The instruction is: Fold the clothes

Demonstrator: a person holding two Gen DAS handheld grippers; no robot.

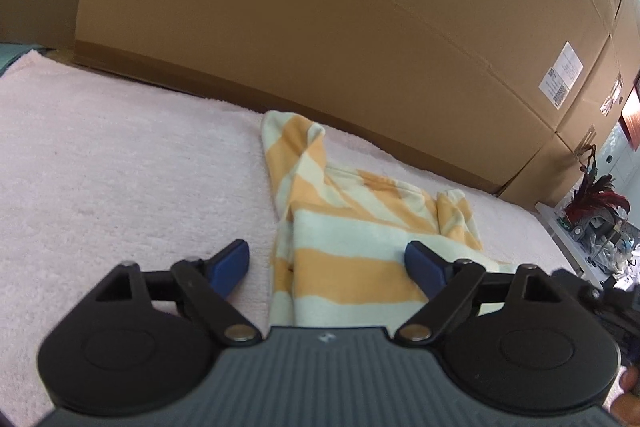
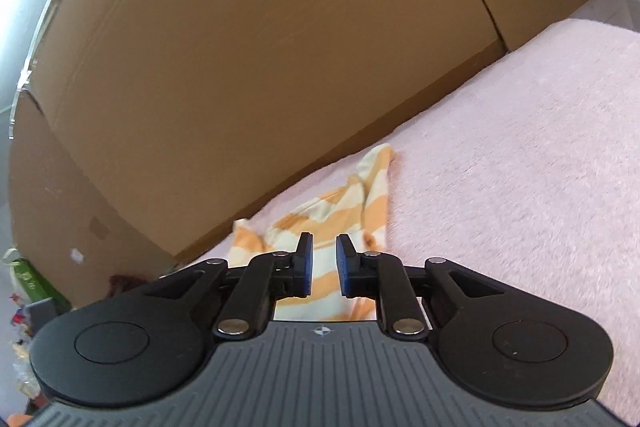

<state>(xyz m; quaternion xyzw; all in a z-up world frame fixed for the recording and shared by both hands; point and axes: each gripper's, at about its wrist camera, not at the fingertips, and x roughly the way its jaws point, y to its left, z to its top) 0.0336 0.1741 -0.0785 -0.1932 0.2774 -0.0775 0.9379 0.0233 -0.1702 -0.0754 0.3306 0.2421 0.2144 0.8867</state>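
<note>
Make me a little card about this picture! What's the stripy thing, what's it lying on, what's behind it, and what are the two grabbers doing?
clothing: an orange and cream striped garment, partly folded and rumpled
lying on: a fluffy pink blanket
behind it: big brown cardboard boxes
left hand-held gripper: jaws wide apart, over the garment's near end, gripping nothing
right hand-held gripper: jaws nearly together with a small gap, garment showing beyond, nothing pinched

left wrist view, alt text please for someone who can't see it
A striped orange and cream shirt lies crumpled on a pink fuzzy blanket, with the left claw open wide just above its near edge. Big cardboard boxes stand behind.
</note>
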